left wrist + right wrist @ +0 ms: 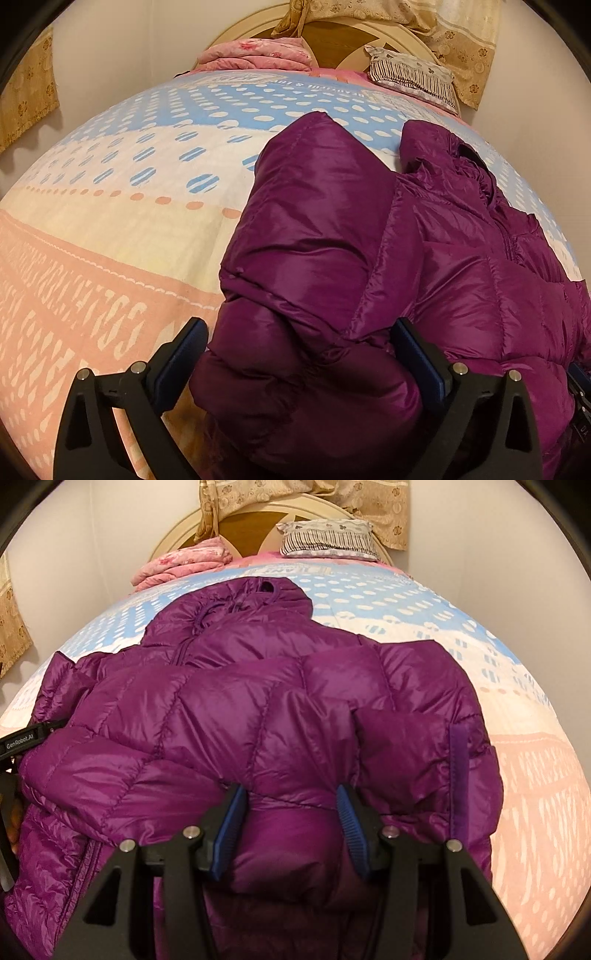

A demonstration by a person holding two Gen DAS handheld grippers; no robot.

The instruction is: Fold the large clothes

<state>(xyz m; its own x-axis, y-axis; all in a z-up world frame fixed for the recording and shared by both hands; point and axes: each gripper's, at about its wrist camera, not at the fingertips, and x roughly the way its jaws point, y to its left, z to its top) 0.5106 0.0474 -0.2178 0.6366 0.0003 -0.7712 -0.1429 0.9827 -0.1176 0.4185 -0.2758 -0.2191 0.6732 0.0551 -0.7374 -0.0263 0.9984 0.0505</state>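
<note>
A shiny purple down jacket lies on the bed, hood toward the headboard, with both sleeves folded in over its body. My left gripper stands wide apart around the bulky lower left part of the jacket, fabric between its blue pads. My right gripper is closed on a thick fold of the jacket's lower hem, the blue pads pressing into the padding. The left gripper's body shows at the left edge of the right wrist view.
The bedsheet has pink, cream and blue dotted bands. A folded pink blanket and a striped pillow lie by the round headboard. Floral curtains hang behind. Walls stand on both sides.
</note>
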